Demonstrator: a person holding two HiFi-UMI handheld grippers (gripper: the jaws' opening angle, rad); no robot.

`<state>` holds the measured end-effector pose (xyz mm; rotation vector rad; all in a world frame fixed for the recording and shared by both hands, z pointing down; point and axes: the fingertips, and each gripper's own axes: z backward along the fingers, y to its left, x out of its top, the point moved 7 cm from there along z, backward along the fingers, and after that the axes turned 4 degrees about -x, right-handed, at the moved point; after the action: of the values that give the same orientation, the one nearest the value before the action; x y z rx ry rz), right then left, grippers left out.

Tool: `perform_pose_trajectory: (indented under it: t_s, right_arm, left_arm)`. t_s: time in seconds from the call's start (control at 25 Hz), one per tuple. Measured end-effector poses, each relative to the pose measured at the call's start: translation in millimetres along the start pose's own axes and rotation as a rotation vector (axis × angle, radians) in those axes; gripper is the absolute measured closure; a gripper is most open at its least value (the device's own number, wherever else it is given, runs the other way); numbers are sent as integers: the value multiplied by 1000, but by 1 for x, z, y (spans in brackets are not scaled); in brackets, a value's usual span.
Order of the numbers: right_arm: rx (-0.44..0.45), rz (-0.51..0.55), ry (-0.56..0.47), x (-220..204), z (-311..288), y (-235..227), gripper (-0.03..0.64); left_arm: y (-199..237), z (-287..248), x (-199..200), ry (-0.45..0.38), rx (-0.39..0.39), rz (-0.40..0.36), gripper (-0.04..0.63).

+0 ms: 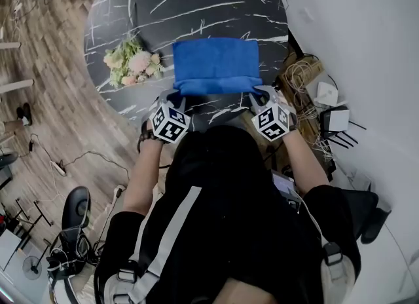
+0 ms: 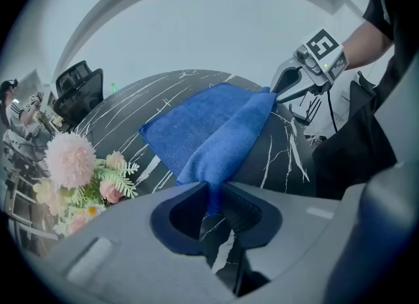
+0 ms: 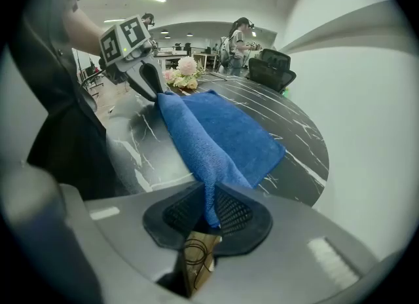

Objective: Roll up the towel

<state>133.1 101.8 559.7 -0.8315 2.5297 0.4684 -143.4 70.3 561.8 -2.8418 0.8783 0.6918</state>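
Note:
A blue towel (image 1: 215,65) lies flat on the black marble table (image 1: 196,1), its near edge lifted a little. My left gripper (image 1: 177,97) is shut on the towel's near left corner (image 2: 211,191). My right gripper (image 1: 259,95) is shut on the near right corner (image 3: 208,198). In the left gripper view the towel (image 2: 209,132) stretches across to the right gripper (image 2: 278,92). In the right gripper view the towel (image 3: 219,132) runs across to the left gripper (image 3: 157,92). The cloth is pinched thin between both pairs of pads.
A bunch of pink and white flowers (image 1: 133,61) lies on the table just left of the towel. A white wall (image 1: 366,34) stands close on the right, with cables and a white router (image 1: 335,120) on the floor. A black office chair (image 3: 270,70) stands beyond the table's far side.

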Motion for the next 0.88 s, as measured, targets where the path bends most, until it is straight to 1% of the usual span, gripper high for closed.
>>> perform_pose_trajectory:
  t_s: [0.16,0.36,0.44,0.56,0.76,0.88]
  right_arm:
    - [21,-4,12,-7,9,11,565]
    - [42,17,30,-13,18,25,565]
    - [53,12,31,-15,20,27,565]
    - [54,-15,23,-11,22,23,563]
    - [47,-65,21,0,21,8,555]
    - [42,-91,11,5,20,1,552]
  left_arm:
    - [-11,4,-7,19,-24,-19,522]
    - [-24,11,-21,27,-110,34,520]
    - [-27,13,-26,30,-131,43,518]
    - [-25,13,-24,33,-131,46,515]
    - [-16,16,-13,35,-112,26,506]
    - [-9,20,-12,26,-111,39,502]
